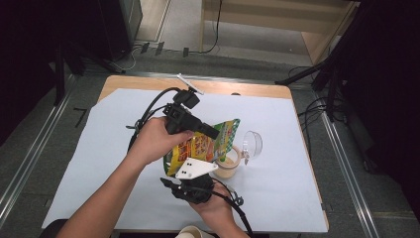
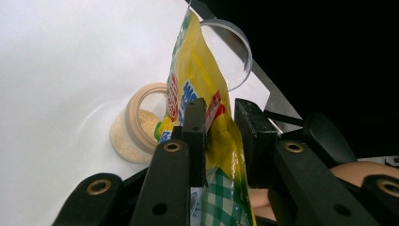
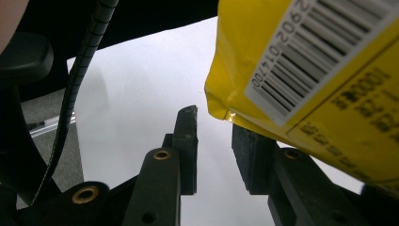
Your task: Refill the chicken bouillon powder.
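Pouch [image 1: 203, 144] over jar [image 1: 229, 166], lid [image 1: 252, 143] just beside.

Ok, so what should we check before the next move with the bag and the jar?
1. Left gripper has the bag: ok, the bag sits pinched between its jaws.
2. Jar open: ok, the clear lid lies off beside it.
3. Jar upright on the table: ok.
4. Right gripper has the bag too: not ok, its jaws are open with nothing between them and the bag's corner is beside one jaw.
5. Bag torn open: cannot tell.
6. Bag right over the jar's mouth: cannot tell.
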A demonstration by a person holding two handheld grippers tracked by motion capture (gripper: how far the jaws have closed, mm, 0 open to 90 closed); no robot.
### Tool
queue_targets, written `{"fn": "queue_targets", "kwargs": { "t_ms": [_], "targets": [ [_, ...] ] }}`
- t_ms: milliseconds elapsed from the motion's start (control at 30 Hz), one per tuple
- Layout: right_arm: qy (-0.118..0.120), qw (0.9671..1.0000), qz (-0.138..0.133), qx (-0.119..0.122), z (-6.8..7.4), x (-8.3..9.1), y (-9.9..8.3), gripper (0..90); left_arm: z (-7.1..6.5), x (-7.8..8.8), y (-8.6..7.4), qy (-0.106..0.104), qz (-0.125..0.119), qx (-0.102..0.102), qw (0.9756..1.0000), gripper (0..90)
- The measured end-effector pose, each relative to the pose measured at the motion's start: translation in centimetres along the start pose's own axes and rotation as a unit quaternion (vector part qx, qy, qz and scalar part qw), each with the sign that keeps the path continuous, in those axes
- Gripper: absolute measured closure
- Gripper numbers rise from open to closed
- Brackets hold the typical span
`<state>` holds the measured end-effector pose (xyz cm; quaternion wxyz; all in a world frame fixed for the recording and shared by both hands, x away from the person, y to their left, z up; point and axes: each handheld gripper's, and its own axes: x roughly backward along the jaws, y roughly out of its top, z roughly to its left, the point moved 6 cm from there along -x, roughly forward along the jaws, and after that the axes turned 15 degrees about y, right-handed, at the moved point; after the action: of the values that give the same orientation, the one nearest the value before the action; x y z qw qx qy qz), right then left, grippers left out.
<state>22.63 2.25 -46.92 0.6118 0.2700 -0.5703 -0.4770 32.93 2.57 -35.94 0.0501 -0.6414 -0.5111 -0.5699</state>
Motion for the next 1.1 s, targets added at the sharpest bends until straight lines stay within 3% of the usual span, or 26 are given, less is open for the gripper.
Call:
{"fn": "queue_targets", "kwargs": {
  "t_ms": [1100],
  "targets": [
    [0.0, 1.0, -0.001, 0.001, 0.02, 0.07, 0.06, 72.8, 0.07, 0.08, 0.09, -0.002, -0.004, 0.0, 1.0, 75.6]
  ]
}}
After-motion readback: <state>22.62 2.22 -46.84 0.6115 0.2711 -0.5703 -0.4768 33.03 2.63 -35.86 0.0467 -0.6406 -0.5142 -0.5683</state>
